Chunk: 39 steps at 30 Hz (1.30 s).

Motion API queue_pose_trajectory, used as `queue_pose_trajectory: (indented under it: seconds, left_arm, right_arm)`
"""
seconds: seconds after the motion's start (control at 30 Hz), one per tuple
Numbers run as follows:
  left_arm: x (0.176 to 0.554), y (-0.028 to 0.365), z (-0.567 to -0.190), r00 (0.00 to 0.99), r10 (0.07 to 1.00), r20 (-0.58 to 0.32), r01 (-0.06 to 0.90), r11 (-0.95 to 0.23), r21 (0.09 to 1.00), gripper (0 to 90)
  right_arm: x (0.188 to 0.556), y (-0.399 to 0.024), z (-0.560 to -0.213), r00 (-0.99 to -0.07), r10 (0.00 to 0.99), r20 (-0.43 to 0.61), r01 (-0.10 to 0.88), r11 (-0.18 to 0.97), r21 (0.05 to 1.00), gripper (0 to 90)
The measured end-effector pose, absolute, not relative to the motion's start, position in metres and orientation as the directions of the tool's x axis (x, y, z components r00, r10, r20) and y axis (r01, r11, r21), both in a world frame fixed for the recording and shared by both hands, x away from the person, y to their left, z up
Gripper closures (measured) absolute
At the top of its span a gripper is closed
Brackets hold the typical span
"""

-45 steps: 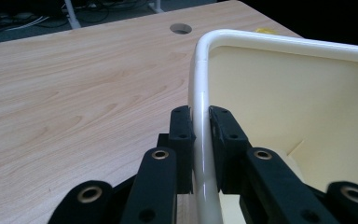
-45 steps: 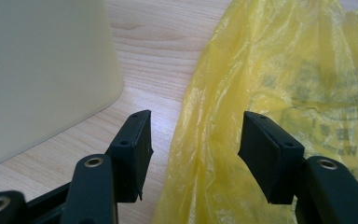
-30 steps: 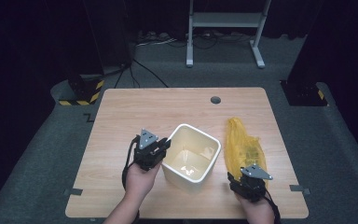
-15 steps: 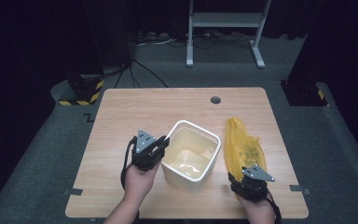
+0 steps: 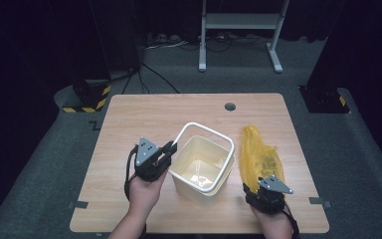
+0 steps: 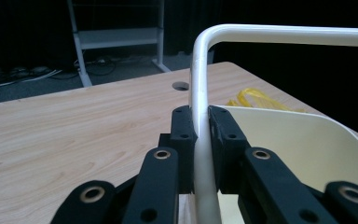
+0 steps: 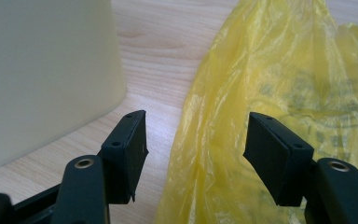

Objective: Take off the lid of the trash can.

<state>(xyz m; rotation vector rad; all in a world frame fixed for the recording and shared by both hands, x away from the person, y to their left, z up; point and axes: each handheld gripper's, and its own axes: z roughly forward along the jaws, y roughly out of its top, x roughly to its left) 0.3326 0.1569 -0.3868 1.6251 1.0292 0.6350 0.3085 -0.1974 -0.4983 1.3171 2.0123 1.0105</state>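
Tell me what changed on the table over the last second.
The left gripper, clamped on the white handle, shifted slightly left and toward the person, drawing the cream bin with it a little. The right gripper's jaws have just been opening, with the yellow plastic bag between them but not pinched. The bag and the right hand stayed put.

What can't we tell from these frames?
- Print on the yellow bag: right gripper view, too faint and creased to read.
- Bucket bottom: high view, glare hides what lies there.
- Bucket handle below the left claw: left gripper view, cut off by the frame edge.
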Motion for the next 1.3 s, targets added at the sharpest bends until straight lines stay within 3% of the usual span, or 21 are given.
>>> queue_pose_trajectory:
  seconds: [0.33,0.77,1.3]
  left_arm:
    - [0.327,0.168,-0.379,0.469,0.881,-0.066,0.240,-0.056,0.969,80.7]
    - [0.326,0.200,-0.379,0.413,0.907,-0.083,0.257,-0.028,0.966,80.7]
    - [0.317,0.253,-0.381,0.309,0.946,-0.099,0.267,0.014,0.964,80.7]
  right_arm:
    - [0.307,-0.198,-0.499,-0.389,0.920,-0.052,0.511,0.263,0.818,38.9]
    - [0.312,-0.202,-0.498,-0.397,0.916,-0.062,0.507,0.275,0.817,30.7]
    - [0.324,-0.200,-0.496,-0.415,0.908,-0.045,0.515,0.276,0.812,30.8]
